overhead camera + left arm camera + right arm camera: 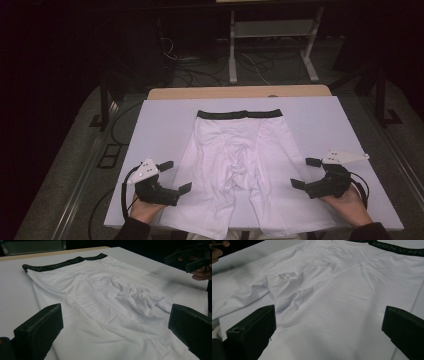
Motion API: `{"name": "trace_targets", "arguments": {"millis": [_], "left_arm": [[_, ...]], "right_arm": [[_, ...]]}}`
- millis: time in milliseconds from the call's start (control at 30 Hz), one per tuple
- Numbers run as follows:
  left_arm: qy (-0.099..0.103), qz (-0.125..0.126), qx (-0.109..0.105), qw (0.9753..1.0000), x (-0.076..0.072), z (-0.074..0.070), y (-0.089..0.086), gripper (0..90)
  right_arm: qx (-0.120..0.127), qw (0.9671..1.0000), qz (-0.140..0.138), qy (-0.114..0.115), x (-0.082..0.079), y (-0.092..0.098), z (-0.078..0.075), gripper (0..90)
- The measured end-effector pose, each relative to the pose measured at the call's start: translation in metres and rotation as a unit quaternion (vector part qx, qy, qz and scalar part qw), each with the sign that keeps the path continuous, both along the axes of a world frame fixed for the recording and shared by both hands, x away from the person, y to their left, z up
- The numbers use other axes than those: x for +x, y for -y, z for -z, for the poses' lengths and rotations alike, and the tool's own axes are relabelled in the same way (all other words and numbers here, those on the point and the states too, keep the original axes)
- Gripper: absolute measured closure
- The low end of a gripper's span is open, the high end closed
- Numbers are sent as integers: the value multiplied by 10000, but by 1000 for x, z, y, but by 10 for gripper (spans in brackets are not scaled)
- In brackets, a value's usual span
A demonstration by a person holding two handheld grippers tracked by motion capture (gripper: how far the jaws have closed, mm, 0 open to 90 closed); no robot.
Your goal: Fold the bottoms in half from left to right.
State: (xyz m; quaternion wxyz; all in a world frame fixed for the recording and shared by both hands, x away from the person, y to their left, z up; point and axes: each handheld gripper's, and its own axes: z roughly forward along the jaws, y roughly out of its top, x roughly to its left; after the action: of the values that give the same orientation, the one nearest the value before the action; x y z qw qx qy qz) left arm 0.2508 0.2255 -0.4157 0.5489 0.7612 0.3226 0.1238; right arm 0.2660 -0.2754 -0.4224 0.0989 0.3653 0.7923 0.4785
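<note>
Lying flat: white shorts (235,165) are spread on the white bench (160,120), dark waistband (239,114) at the far side, both legs running toward the person and their hems reaching the near edge.

Left tongs (178,176): held in the left hand (145,210) just beside the outer edge of the left leg (192,200); jaws wide apart, nothing between them. In the left gripper view the cloth sits between and beyond the two black jaws.

Middle of the shorts: a bunched, wrinkled patch at the crotch (132,293); the rest looks smooth and thin.

Right tongs (302,173): held in the right hand (350,202) just beside the outer edge of the right leg (280,200); jaws also wide apart and empty, pointing at the cloth.

Handling, as a judgement: light, soft and limp, with no stiffness of its own, so it will sag and drape from wherever it is pinched. Not fragile. It may slide easily over the smooth bench.

Where to take hold: likely the side seams or leg hems nearest each pair of tongs, one on each side, pinching a single edge low against the bench. The waistband looks thicker and would give a firmer bite, but it lies well apart from both tongs.

Risk: a shallow pinch may catch only the top layer.
</note>
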Motion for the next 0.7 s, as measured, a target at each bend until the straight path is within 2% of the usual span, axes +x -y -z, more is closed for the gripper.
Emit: {"name": "trace_targets", "arguments": {"millis": [700], "left_arm": [[-68,48,-48,10000,1,1,-1,0]], "right_arm": [[16,10000,29,21,0,1,-4,0]]}}
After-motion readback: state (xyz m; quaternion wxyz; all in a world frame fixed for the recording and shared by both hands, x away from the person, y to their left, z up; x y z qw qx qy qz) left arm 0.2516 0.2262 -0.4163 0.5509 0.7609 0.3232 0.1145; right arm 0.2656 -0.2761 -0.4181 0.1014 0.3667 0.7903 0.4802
